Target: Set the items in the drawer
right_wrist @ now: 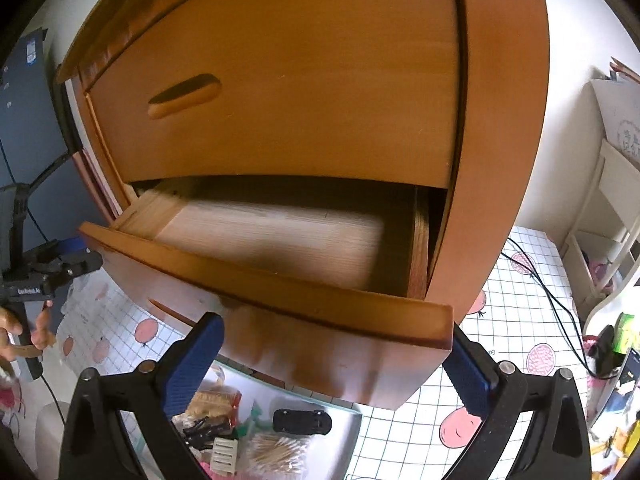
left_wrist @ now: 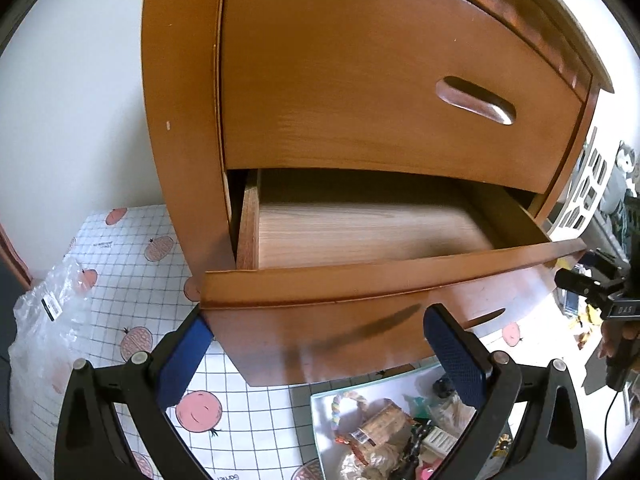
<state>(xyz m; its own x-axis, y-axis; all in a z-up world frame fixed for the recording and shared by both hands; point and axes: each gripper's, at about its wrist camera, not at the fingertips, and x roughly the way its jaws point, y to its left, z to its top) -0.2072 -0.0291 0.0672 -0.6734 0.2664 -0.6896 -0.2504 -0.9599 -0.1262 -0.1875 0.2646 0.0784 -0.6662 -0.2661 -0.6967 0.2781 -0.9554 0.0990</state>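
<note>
White grid-pattern floor mat with pink fruit prints [left_wrist: 132, 280] under an orange-brown wooden cabinet [left_wrist: 184, 120]. Lower wooden drawer [left_wrist: 360, 236] pulled out, inside bare; upper one shut. Left gripper [left_wrist: 320, 344] and right gripper [right_wrist: 340, 364] both spread wide, nothing held, hovering before the drawer front. Pale tray of mixed small items [right_wrist: 256, 436] sits on the floor below the drawer. Step looks like drawer-open done; next is reaching down to grab one item, e.g. small black toy car [right_wrist: 302, 421].
</note>
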